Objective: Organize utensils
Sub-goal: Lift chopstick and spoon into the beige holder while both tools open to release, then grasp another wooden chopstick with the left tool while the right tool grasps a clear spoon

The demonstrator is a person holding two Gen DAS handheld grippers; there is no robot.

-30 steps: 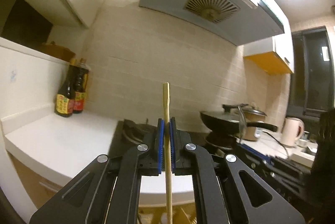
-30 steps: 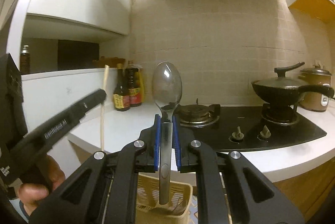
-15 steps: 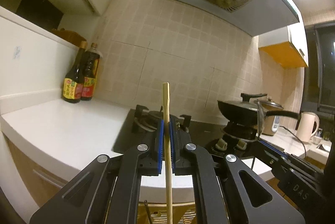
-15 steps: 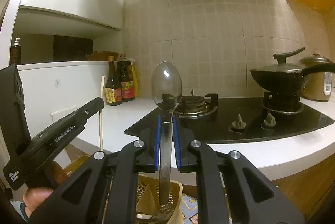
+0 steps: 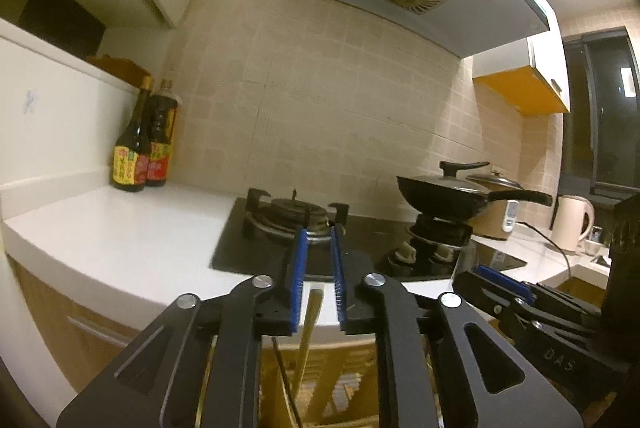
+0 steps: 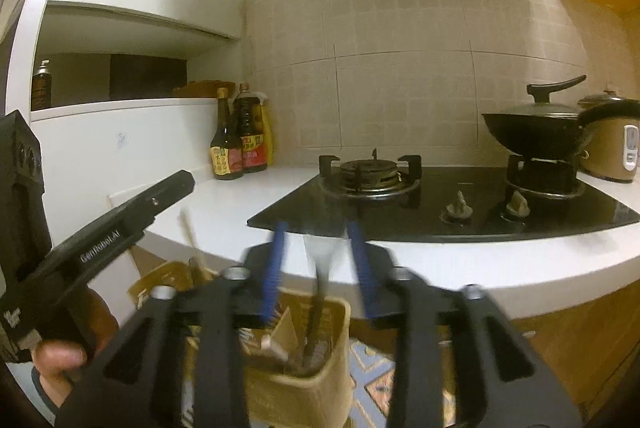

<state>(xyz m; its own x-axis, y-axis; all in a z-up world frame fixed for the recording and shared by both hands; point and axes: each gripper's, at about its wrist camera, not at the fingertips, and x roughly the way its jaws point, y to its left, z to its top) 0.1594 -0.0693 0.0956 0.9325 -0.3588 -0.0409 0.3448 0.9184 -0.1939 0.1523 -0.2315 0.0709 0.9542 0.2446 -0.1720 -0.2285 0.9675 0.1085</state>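
Note:
My left gripper [image 5: 319, 236] is opening; its blue pads stand a narrow gap apart. The wooden chopstick [image 5: 309, 324] sits low in that gap, touching neither pad, its lower end inside the beige slotted utensil holder [image 5: 352, 384] below. My right gripper [image 6: 317, 228] is also opening, blurred, with its pads wide apart. The metal spoon [image 6: 320, 268] is a blur between them, free of both pads, its handle down in the holder [image 6: 312, 388]. The right wrist view also shows the left gripper [image 6: 176, 188] at the left with the chopstick [image 6: 188, 228] beneath it.
A white counter [image 5: 120, 236] runs ahead with two sauce bottles [image 5: 140, 156] at the back left. A black gas hob [image 6: 400, 204] carries a lidded wok [image 6: 536, 132]. A rice cooker [image 6: 612, 144] and a kettle [image 5: 572, 224] stand to the right. A hand [image 6: 60, 356] holds the left gripper.
Both grippers sank toward the holder and then opened. The chopstick slid down out of the left pads and the spoon dropped from the right pads into the holder.

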